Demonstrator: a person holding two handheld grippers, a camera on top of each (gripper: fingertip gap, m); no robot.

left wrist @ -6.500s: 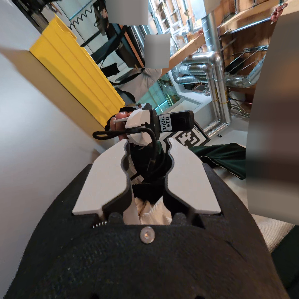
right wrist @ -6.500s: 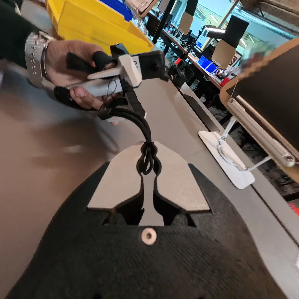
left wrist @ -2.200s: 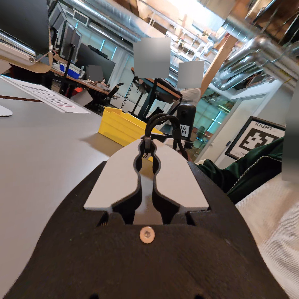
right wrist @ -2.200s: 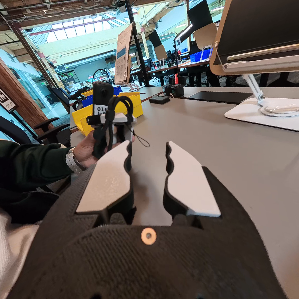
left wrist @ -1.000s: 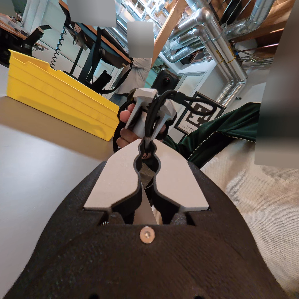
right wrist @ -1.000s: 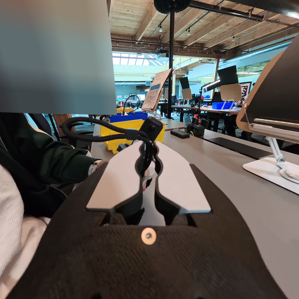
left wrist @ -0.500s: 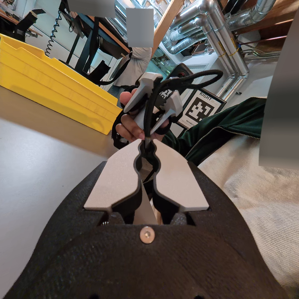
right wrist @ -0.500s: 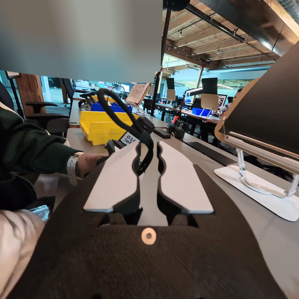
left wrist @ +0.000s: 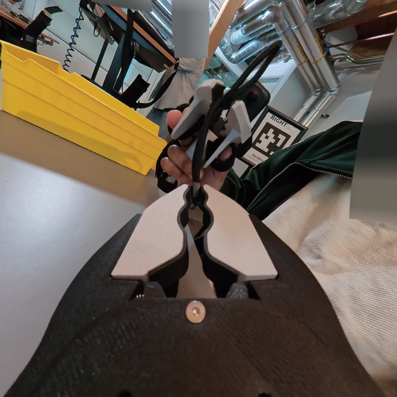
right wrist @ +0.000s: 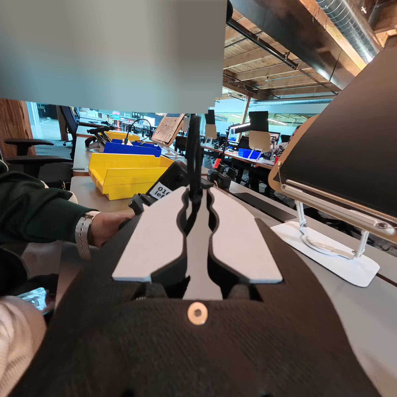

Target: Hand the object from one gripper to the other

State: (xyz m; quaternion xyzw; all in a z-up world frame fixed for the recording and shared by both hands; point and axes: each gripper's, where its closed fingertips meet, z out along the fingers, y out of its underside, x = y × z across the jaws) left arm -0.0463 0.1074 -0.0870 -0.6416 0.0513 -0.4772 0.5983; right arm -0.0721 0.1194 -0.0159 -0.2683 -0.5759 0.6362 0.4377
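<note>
The object is a bundled black cable (left wrist: 198,154). My left gripper (left wrist: 194,190) is shut on its lower end, pinched at the fingertips. From there the cable rises between the spread grey fingers (left wrist: 189,116) of my right gripper and loops up beyond them. In the right wrist view my right gripper (right wrist: 196,190) is open, and the cable (right wrist: 193,150) stands upright in the gap between its jaws, ungripped. The left gripper's camera (right wrist: 171,178) shows just behind my right fingers. A hand (right wrist: 107,225) in a green sleeve holds the left gripper.
A yellow bin (left wrist: 75,111) sits on the grey table (left wrist: 43,214); it also shows in the right wrist view (right wrist: 129,174), with a blue bin (right wrist: 133,148) behind it. A dark board on a white stand (right wrist: 322,253) stands at the right. A framed marker sign (left wrist: 275,137) stands behind the right gripper. There is about 7 cm between the tips of the two grippers.
The right gripper, shut on the cable 6.5 s and 1 s ago, has opened. The left gripper, open 6.5 s ago, stays shut on it. The cable's loop has swung upright.
</note>
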